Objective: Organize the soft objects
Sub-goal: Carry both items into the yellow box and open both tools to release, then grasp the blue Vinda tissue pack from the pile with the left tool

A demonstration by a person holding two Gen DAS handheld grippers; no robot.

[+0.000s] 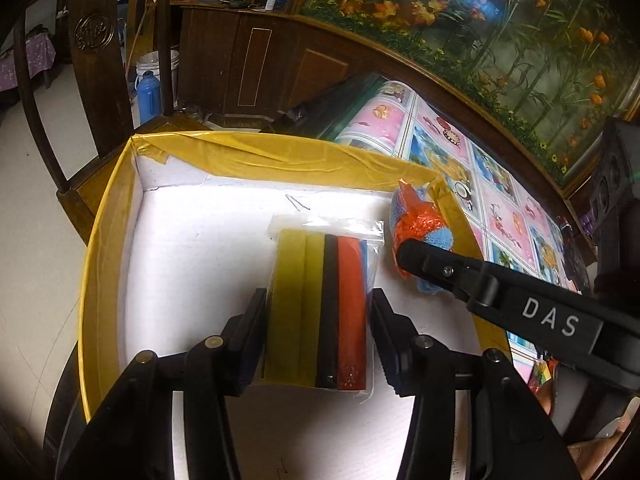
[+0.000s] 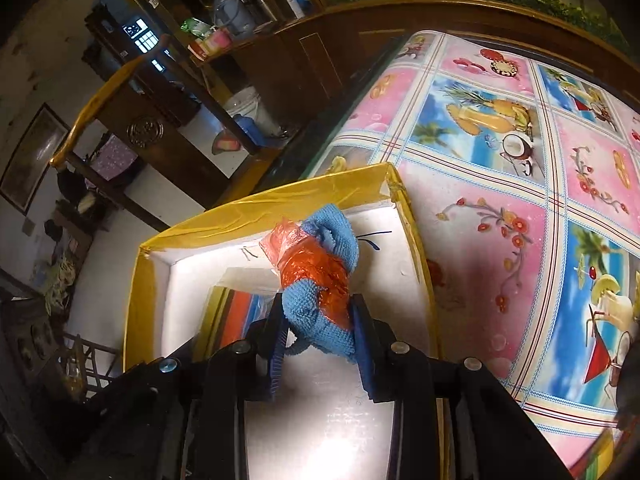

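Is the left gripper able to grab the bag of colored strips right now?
Probably yes. The left gripper is open, with a finger on either side of the bag of colored strips in the yellow-rimmed box. Nothing lies between them, and the right gripper, holding the blue cloth bundle, is off to the side.

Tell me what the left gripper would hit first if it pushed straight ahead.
The bagged pack of coloured strips already sits between the left gripper fingers; beyond it, probably the box's far wall, though depth is unclear.

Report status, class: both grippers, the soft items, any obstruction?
Left gripper open around bagged sponge strips in the yellow box. Right gripper shut on blue cloth bundle above the box. Nothing in the way.
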